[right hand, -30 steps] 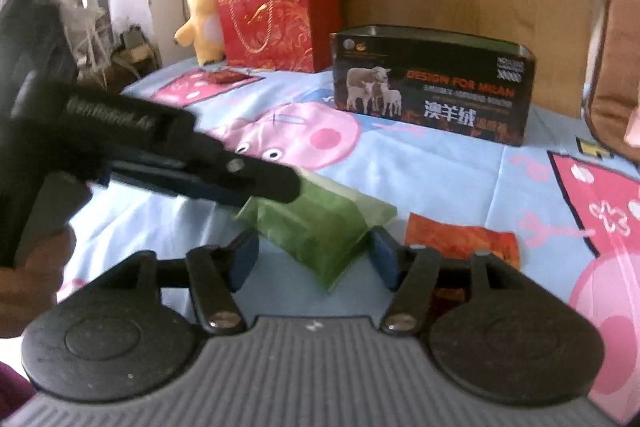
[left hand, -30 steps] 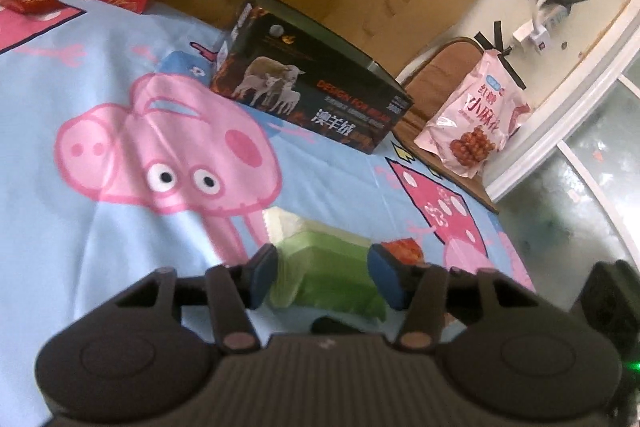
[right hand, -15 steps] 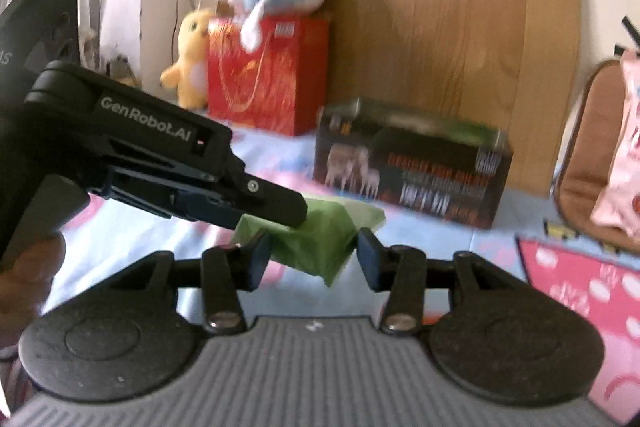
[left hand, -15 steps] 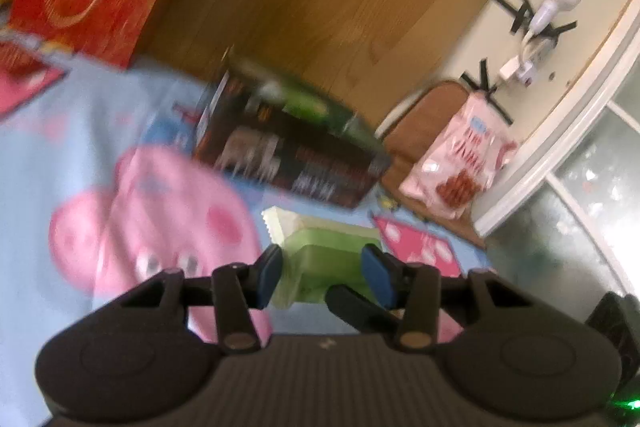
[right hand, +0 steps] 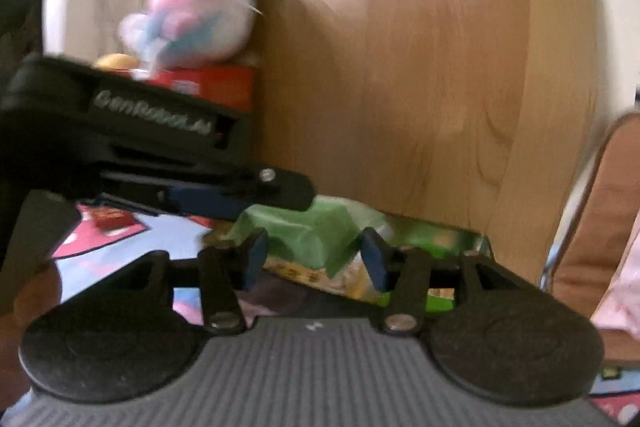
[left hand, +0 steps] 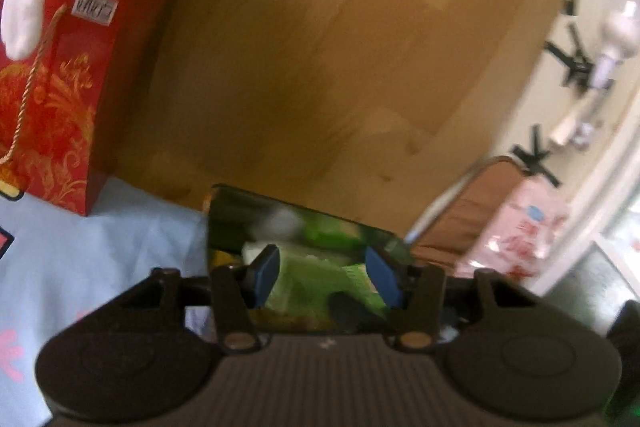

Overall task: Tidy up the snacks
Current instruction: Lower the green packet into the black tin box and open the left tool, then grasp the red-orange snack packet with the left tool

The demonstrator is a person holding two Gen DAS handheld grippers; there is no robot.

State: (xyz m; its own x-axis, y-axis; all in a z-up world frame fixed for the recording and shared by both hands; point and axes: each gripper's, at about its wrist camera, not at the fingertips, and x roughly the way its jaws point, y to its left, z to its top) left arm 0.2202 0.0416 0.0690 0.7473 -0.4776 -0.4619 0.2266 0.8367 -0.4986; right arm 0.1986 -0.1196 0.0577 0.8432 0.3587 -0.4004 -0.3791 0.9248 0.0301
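Both grippers are carrying one green pack (right hand: 316,235) together, and it is hanging just over the open box (left hand: 224,223), which is sitting on the blue cloth (left hand: 100,251) against the wooden board (left hand: 340,67).

The left gripper (left hand: 323,277) is part-open with its jaws opening; the pack is lying between its blue pads (left hand: 267,273), though blur makes it hard to say whether they are still pressing. In the right view, the left gripper (right hand: 240,195) is reaching in from 9 o'clock, and its upper finger is lying across the pack's top edge.

The right gripper (right hand: 314,261) is also part-open and opening, with the pack's lower corner sitting between its pads (right hand: 254,259); a gap is showing at the right pad, so the hold looks loose at best.

Two tools on one soft pack is probably meant to keep it flat and stop it folding as it goes in. The box already has green and yellow packets inside, so the release seems to be starting.

A red bag (left hand: 48,99) is standing at 10 o'clock from the box, with a plush toy (right hand: 196,23) on top, and a pink pack (left hand: 524,227) is at 3 o'clock.
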